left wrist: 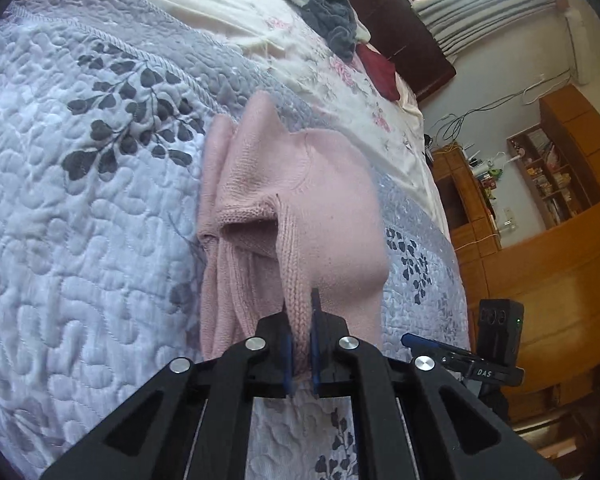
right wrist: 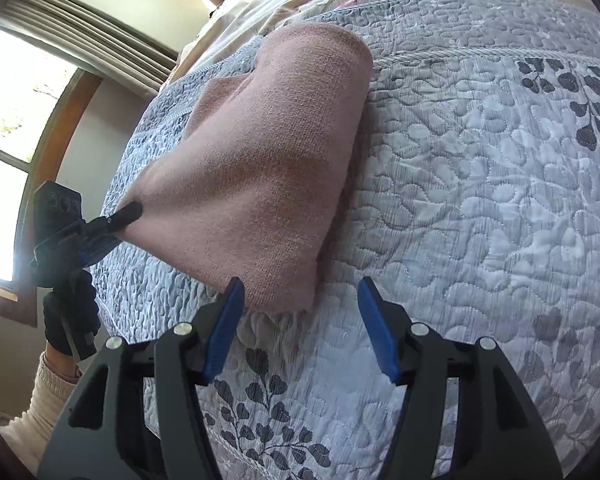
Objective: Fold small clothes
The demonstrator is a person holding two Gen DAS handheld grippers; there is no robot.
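- The left gripper point(left wrist: 300, 320) is clamped on a ribbed edge of the pink knit sweater point(left wrist: 284, 208), low in the centre of the left wrist view; the knit runs between its two blue pads point(left wrist: 315, 344).
- From that pinch the sweater is drawn up into loose folds, and its far part lies on the quilted bedspread point(left wrist: 80, 200) in the middle of the frame.
- In the right wrist view the same sweater point(right wrist: 260, 168) fills the centre-left, lying over the grey leaf-patterned bedspread point(right wrist: 480, 200); the left gripper point(right wrist: 130, 212) pinches its corner at the left edge of the frame.
- The right gripper point(right wrist: 300, 300) stands with its jaws wide apart at the bottom of the frame, holding nothing; the near hem of the sweater lies just beside its left blue pad point(right wrist: 226, 320).
- A dark grey garment point(left wrist: 320, 8) sits crumpled at the top of the left wrist view, on a pale floral sheet point(left wrist: 340, 80), well apart from the sweater.
- A gloved hand point(right wrist: 70, 316) shows in the lower left of the right wrist view.
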